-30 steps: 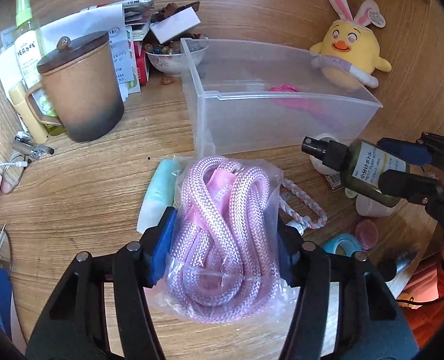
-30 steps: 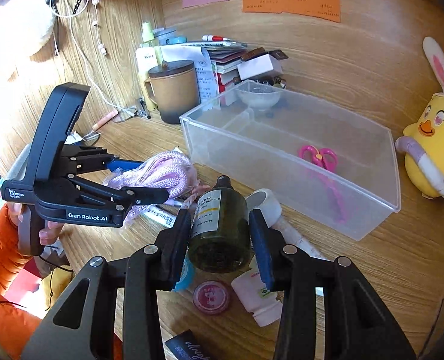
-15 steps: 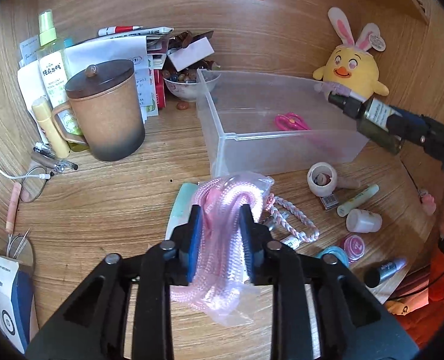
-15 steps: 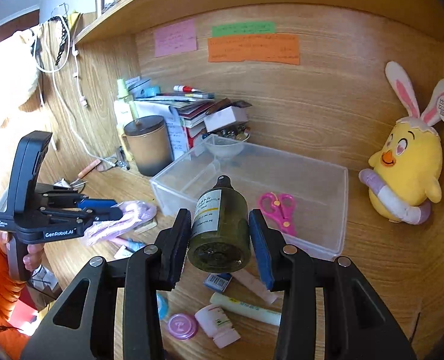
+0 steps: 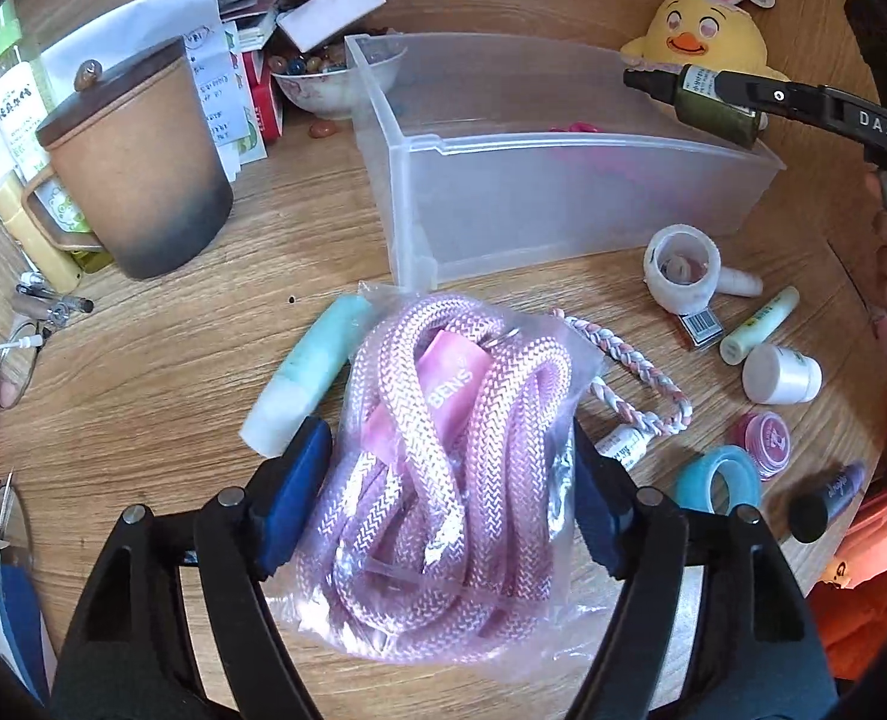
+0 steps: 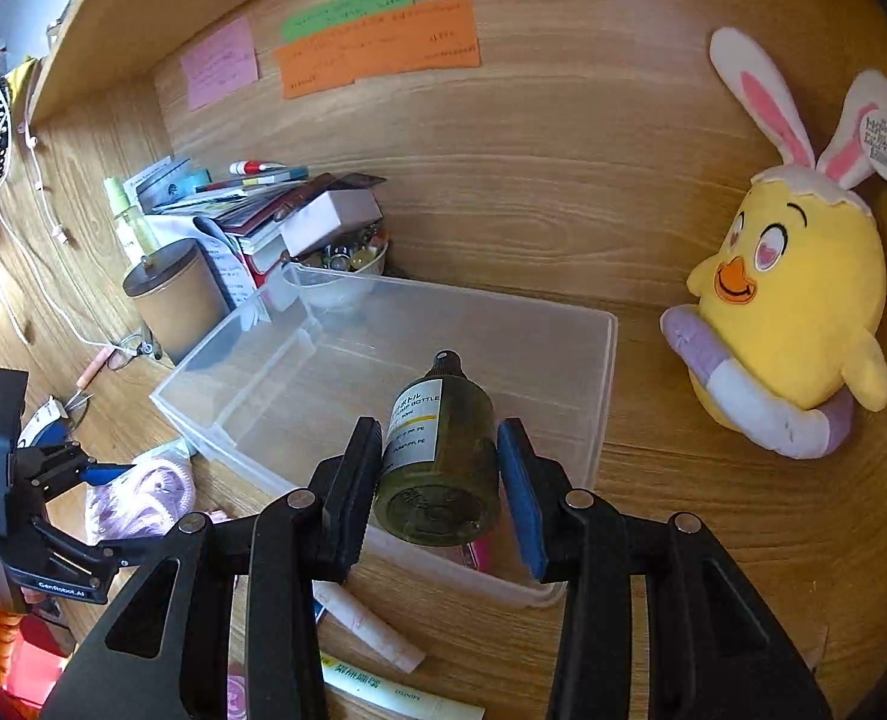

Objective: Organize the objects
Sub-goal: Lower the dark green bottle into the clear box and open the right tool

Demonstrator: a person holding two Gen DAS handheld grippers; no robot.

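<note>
Between the right gripper's [image 6: 437, 480] pads a dark green spray bottle [image 6: 440, 456] is clamped by its body, nozzle pointing away from the fingers, and it hangs over the near end of the clear plastic bin [image 6: 599, 420], with pink scissors partly visible in the bin just beneath the pads. The step in hand looks like dropping the bottle into the bin; next it needs lowering until the base is inside the walls, then the pads spread.

The left gripper [image 5: 443, 480] has just been opening: its jaws stand wide on either side of a bagged pink rope [image 5: 443, 450], which lies on the wooden desk [image 5: 173, 360] between the fingers (whether the pads touch the plastic I cannot tell). A pale teal tube [image 5: 305, 384] lies just outside the left finger, a braided cord [image 5: 641, 396] beyond the right one. The rope seems next for the bin and needs a firmer, centred pinch.
</note>
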